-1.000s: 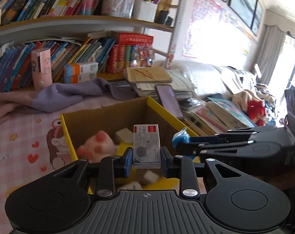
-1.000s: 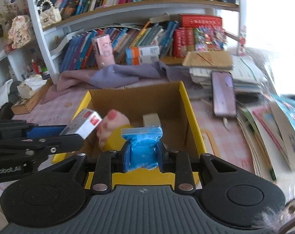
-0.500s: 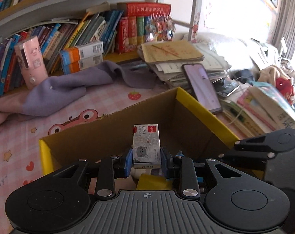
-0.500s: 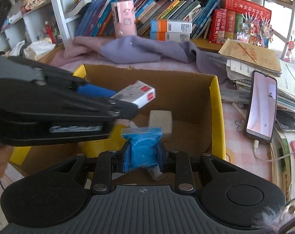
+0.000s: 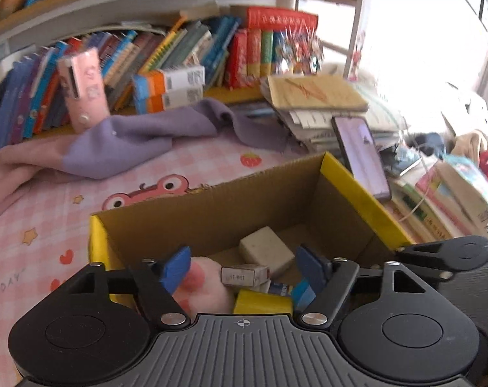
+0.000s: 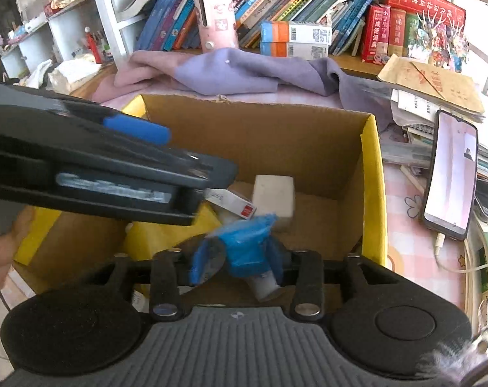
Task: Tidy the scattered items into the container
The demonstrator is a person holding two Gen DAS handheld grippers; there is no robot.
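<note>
Hovering over the cardboard box (image 6: 370, 174), my left gripper (image 5: 242, 269) has just opened, its small carton (image 5: 245, 274) lying inside, while my right gripper (image 6: 237, 258), jaws just parting, may snag the blue packet (image 6: 247, 245) as it leaves.

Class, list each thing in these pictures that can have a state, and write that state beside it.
Left gripper: jaws just opened, nothing between them.
Right gripper: jaws just opening, blue plastic packet between the pads.
Yellow-rimmed cardboard box: open-topped, partly filled.
Small white card box with red end: lying on its side inside the box.
Black smartphone: screen lit, cable plugged in.
</note>
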